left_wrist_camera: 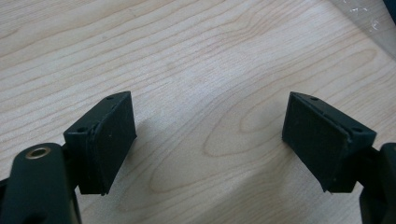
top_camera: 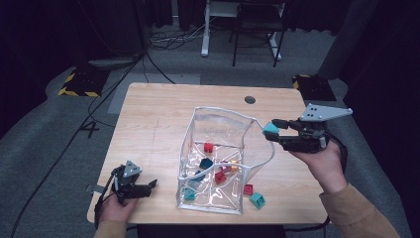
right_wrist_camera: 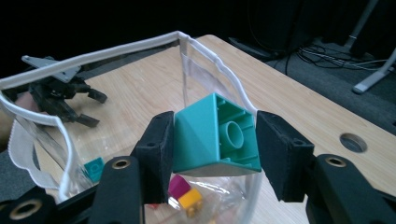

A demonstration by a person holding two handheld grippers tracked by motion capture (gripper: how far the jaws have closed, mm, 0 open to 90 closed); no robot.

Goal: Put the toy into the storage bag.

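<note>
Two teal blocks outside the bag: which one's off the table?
The teal block clamped between the right gripper jaws, held up at the clear bag rim. The other teal block lies on the table beside the bag's near corner.

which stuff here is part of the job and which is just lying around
In the job:
- teal block held in the right tool
- clear bag
- loose teal block and red block beside the bag

Lying about:
- left tool, open
- chair beyond the table
- floor cables

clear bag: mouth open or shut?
Open. The clear bag stands on the table with its white rim spread wide; blocks show inside, and the right claw holds a teal block at the rim.
</note>
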